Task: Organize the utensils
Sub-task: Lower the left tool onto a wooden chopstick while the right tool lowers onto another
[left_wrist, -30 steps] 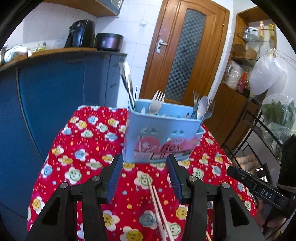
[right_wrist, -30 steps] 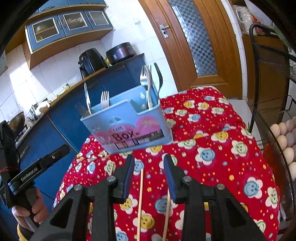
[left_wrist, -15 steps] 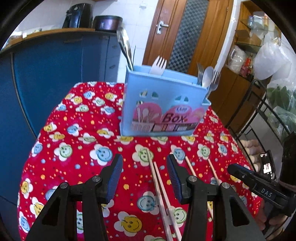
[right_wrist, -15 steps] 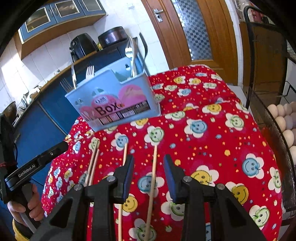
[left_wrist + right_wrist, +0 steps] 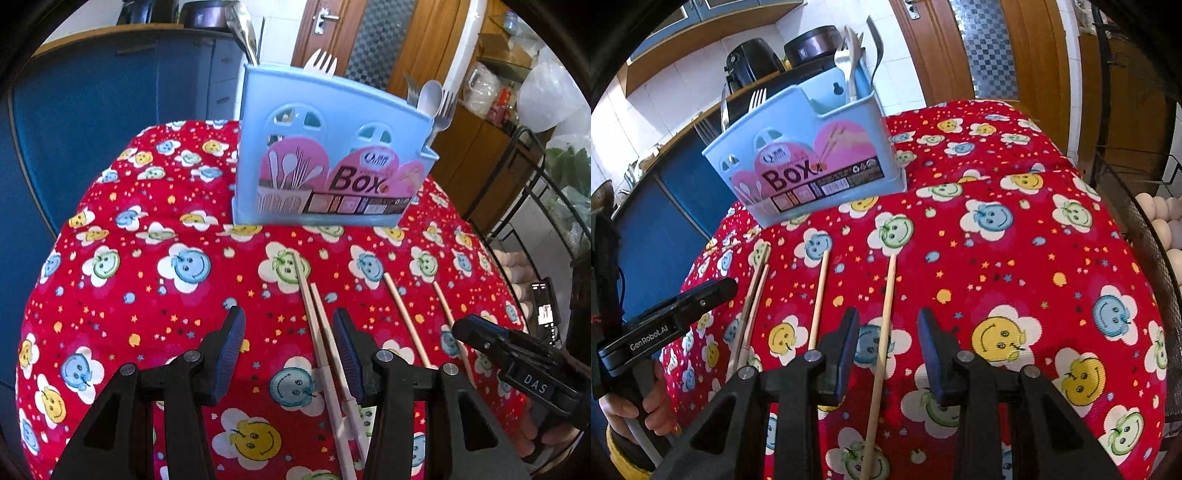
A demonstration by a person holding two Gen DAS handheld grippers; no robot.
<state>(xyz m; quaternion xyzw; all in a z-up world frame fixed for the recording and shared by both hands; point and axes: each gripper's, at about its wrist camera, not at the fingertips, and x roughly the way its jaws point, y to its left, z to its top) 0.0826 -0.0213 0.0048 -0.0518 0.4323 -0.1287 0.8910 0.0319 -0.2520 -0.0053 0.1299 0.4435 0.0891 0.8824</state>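
A light blue utensil box (image 5: 332,162) marked "Box" stands at the far side of the red flowered tablecloth (image 5: 147,288); it holds forks and spoons. It also shows in the right wrist view (image 5: 809,166). Several wooden chopsticks lie loose on the cloth. A pale pair (image 5: 317,321) lies just inside the right finger of my open, empty left gripper (image 5: 288,350). One chopstick (image 5: 882,343) lies between the fingers of my open, empty right gripper (image 5: 888,350). Another single chopstick (image 5: 818,299) lies to its left, and the pale pair (image 5: 753,306) further left.
A blue cabinet (image 5: 92,110) with a wooden top stands left of the table. A wooden door (image 5: 369,37) is behind. A wire rack with eggs (image 5: 1160,229) stands close on the right. The table edges drop off on the left and right.
Both grippers have tilted downward and lowered toward the cloth. The chopsticks have come into fuller view between and beside the fingers. Both stay open.
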